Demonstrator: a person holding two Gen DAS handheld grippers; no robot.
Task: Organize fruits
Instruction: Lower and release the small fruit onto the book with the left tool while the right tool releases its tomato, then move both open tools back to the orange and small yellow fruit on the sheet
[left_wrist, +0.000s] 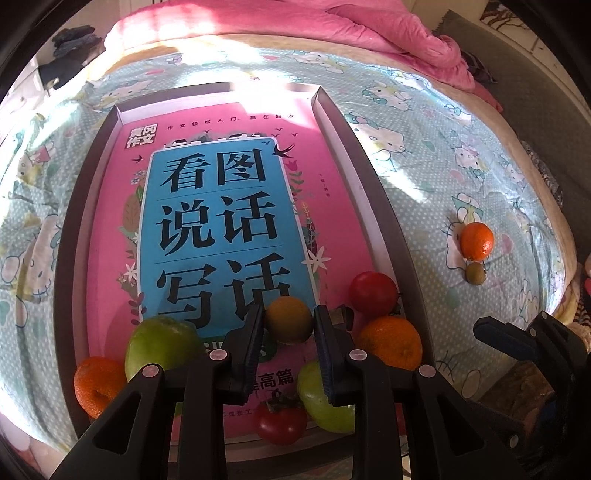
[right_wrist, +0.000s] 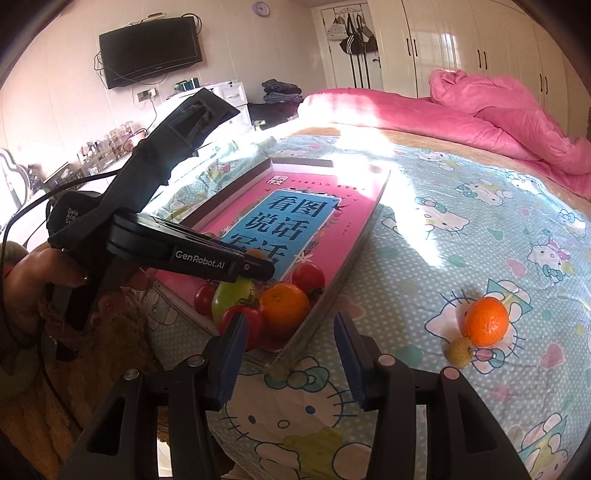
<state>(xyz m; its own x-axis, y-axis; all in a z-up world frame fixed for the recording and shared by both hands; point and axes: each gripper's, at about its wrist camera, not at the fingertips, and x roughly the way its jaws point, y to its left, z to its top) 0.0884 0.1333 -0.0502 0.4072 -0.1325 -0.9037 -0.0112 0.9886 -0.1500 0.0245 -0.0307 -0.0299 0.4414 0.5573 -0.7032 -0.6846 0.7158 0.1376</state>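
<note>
Left wrist view: the left gripper (left_wrist: 289, 325), pitched steeply down over the box's (left_wrist: 400, 236) near end, has its jaws clenched on a brownish fruit (left_wrist: 289, 319) above the fruits gathered there; releasing it looks next. Right wrist view: the right gripper (right_wrist: 290, 334) hangs with jaws released and nothing between them, near the box corner, while an orange (right_wrist: 485, 321) and a small kiwi (right_wrist: 459, 352) wait on the bed (right_wrist: 461, 221).

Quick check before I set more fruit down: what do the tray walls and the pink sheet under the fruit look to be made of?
Tray: likely thin cardboard, matte, with a white inside and dark outside, folded straight at the corners. Pink sheet: looks like a glossy printed book cover or paper liner; it reflects the sunlight and carries sharp printed characters. Which of the two, I cannot tell.
</note>
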